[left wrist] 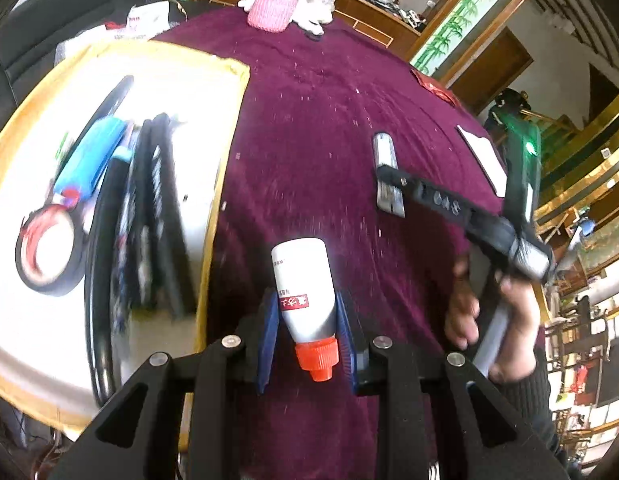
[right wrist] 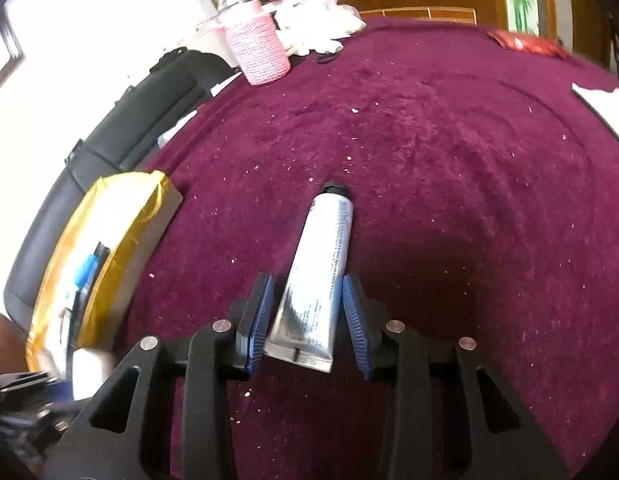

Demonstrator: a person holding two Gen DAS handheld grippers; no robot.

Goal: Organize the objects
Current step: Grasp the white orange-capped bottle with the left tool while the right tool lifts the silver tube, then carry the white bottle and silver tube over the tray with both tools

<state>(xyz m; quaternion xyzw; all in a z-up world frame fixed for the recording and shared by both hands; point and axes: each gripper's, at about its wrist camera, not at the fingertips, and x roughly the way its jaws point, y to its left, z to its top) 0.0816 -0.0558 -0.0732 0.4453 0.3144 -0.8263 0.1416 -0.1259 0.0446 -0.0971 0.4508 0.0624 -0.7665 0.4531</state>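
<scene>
1. The left gripper [left wrist: 305,320] is pinching a small white bottle [left wrist: 303,284] with an orange cap [left wrist: 316,356], holding it clear above the maroon tablecloth [left wrist: 329,112].
2. Judged step: the bottle is being carried toward the yellow-rimmed box [left wrist: 229,76] at left, which is already holding a tape roll [left wrist: 47,256] and a blue item [left wrist: 93,156].
3. The right gripper [right wrist: 307,316] is straddling a silver tube [right wrist: 317,276] lying on the cloth; its pads appear to stand just apart from the tube, spread.
4. Next move, as judged: the left gripper positioning over a free area of the box before releasing; the right gripper closing on the tube.
</scene>
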